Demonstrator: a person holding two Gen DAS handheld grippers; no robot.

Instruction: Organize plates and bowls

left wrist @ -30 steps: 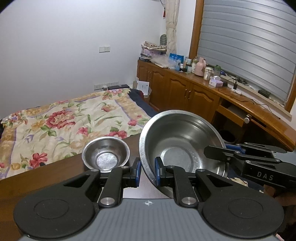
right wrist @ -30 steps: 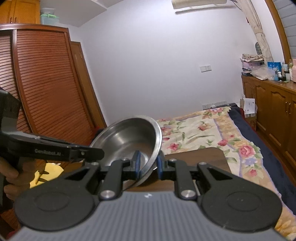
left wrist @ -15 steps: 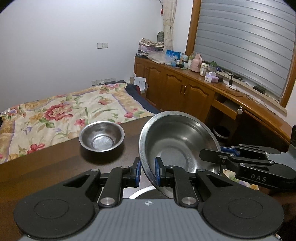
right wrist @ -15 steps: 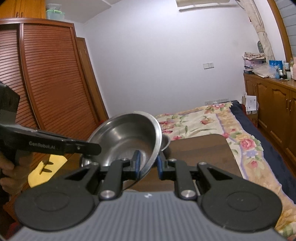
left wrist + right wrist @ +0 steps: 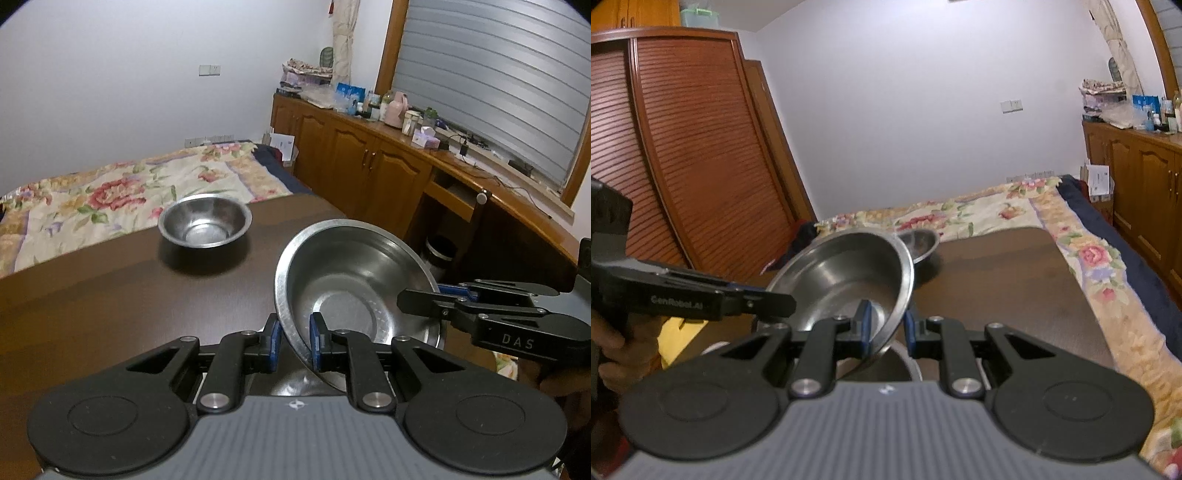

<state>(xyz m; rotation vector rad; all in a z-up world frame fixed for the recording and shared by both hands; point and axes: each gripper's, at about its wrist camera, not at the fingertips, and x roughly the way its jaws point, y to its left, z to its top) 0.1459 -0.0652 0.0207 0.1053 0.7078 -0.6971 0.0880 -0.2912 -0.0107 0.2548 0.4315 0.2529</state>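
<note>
Carefully: large steel bowl tilted, rim pinched on opposite sides by left gripper and right gripper fingers; level first, lower onto dish underneath on table; then release; small bowl after.

1. A dark brown wooden counter carries the things, its far edge meeting a bed with a floral cover.
2. A small steel bowl stands upright directly on the counter, near that far edge.
3. Nearer than the small steel bowl, another steel dish lies low, mostly hidden.
</note>
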